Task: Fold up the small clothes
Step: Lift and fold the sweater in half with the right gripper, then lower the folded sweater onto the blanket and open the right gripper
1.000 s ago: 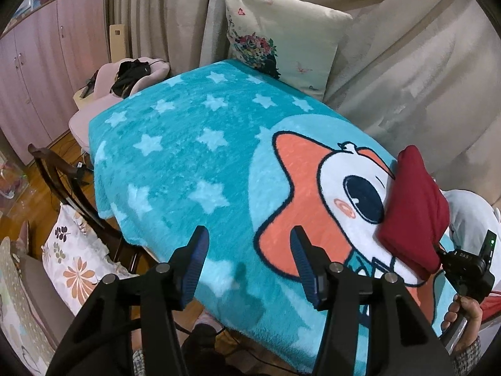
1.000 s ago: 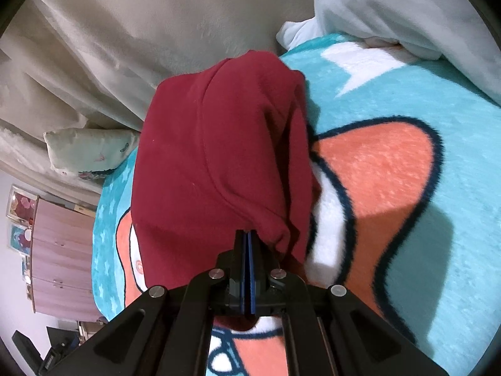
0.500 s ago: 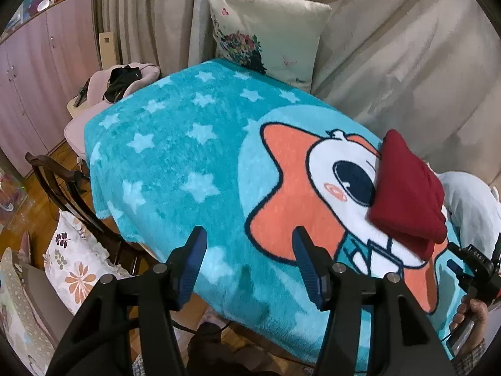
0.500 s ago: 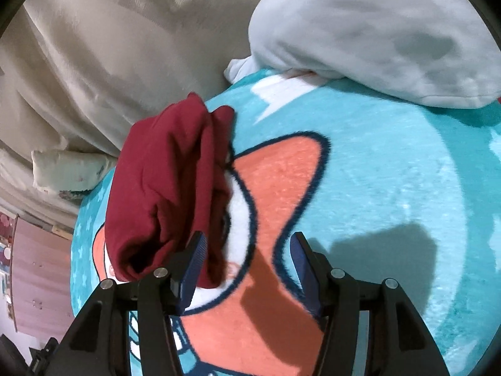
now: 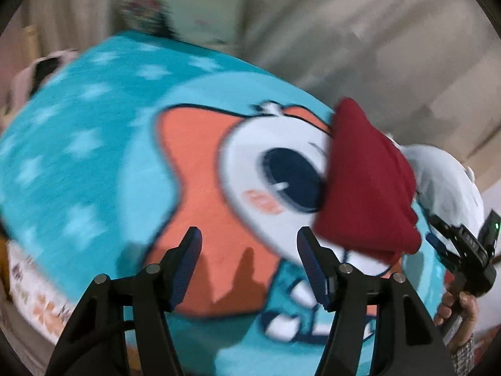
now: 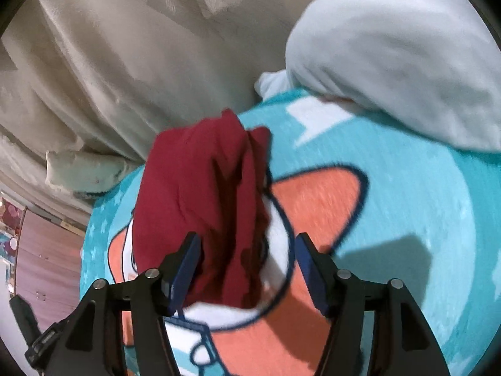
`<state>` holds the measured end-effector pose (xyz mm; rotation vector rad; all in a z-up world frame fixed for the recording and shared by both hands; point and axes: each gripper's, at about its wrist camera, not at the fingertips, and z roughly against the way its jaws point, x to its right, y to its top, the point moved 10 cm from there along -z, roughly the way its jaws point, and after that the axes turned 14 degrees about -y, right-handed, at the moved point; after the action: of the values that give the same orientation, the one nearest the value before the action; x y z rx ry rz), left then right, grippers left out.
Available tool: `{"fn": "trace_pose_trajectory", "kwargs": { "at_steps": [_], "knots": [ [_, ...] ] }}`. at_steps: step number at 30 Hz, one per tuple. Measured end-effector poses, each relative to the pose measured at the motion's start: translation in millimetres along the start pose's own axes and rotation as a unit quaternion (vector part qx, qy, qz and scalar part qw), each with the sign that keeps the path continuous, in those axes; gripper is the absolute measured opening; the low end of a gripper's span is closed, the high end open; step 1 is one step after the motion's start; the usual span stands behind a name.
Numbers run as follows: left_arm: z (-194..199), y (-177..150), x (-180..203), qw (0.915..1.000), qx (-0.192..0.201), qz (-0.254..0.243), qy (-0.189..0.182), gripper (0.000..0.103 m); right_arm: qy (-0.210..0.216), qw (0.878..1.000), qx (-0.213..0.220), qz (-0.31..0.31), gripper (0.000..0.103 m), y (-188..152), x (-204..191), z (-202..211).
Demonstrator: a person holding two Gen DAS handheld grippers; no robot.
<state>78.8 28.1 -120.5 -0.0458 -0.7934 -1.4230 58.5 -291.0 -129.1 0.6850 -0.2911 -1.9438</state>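
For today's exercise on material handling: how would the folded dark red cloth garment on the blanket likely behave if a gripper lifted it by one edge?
The folded dark red cloth garment would probably flop and unfold: its loose layers show soft creases. It looks light, lying on the fluffy turquoise cartoon blanket with no visible dent. Pushed, it would likely bunch up, not slide.

Beige drapes (image 6: 125, 62) hang behind; a floral pillow (image 5: 175, 9) leans against them, blurred. Teal star-print blanket (image 5: 78, 156) covers the surface, pink cabinet doors (image 6: 47, 250) stand off to the side.
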Motion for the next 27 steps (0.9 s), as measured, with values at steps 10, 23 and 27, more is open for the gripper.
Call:
{"fn": "trace_pose_trajectory", "kwargs": {
  "at_steps": [10, 23, 27],
  "knots": [
    [-143.9, 51.2, 71.9, 0.9821, -0.124, -0.077, -0.119, 0.064, 0.015, 0.999, -0.049, -0.006, 0.073, 36.9, -28.2, -69.2],
    [-124.8, 72.8, 121.4, 0.9640, -0.128, -0.095, -0.213, 0.030, 0.187, 0.970, -0.087, -0.127, 0.047, 51.1, -69.4, -66.3],
    [-95.0, 81.6, 146.7, 0.9609, -0.105, -0.138, -0.216, 0.030, 0.246, 0.961, -0.067, -0.110, 0.047, 50.6, -104.5, -36.8]
  ]
}}
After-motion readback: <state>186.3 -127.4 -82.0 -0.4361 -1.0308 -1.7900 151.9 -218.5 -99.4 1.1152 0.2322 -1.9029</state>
